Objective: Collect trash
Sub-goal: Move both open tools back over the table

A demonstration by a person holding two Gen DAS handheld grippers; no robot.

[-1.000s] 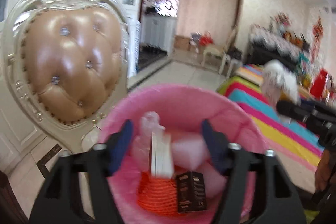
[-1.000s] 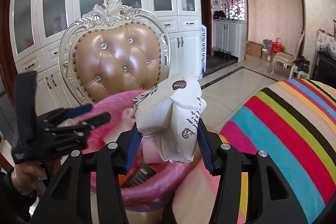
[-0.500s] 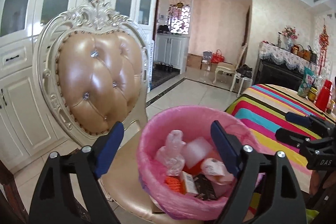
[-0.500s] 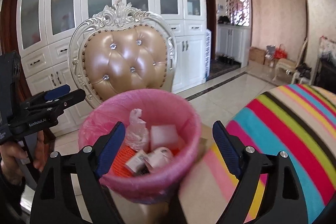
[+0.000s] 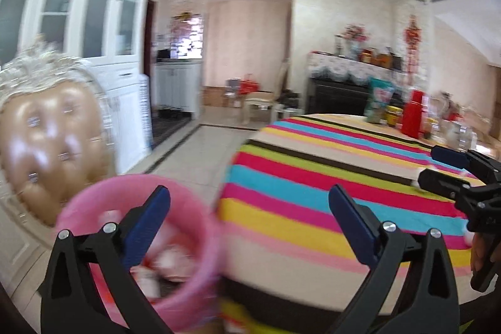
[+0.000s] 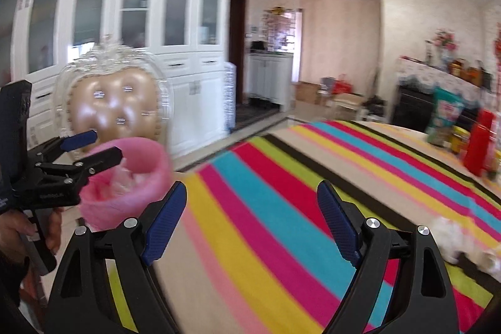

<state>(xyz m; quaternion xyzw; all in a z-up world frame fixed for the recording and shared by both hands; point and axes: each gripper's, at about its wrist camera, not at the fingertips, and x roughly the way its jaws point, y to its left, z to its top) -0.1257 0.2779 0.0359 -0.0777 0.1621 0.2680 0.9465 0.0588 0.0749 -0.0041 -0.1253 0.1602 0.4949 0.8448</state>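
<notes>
The striped surface [image 6: 281,183] fills most of both views, with the pink-lined trash bin [image 6: 125,180] off its left edge in front of a tufted chair [image 6: 116,108]. The bin already holds wrappers and bags. A crumpled white tissue [image 6: 463,243] lies on the stripes low at the right, near the right gripper [image 6: 250,221], which stands wide and empty. The left gripper [image 5: 249,224] is opening, nothing between its pads, half over the bin rim. Probably the tissue comes next: the right gripper should come down over it with jaws astride, pinch the bulk rather than a loose corner, then carry it across to the bin.
</notes>
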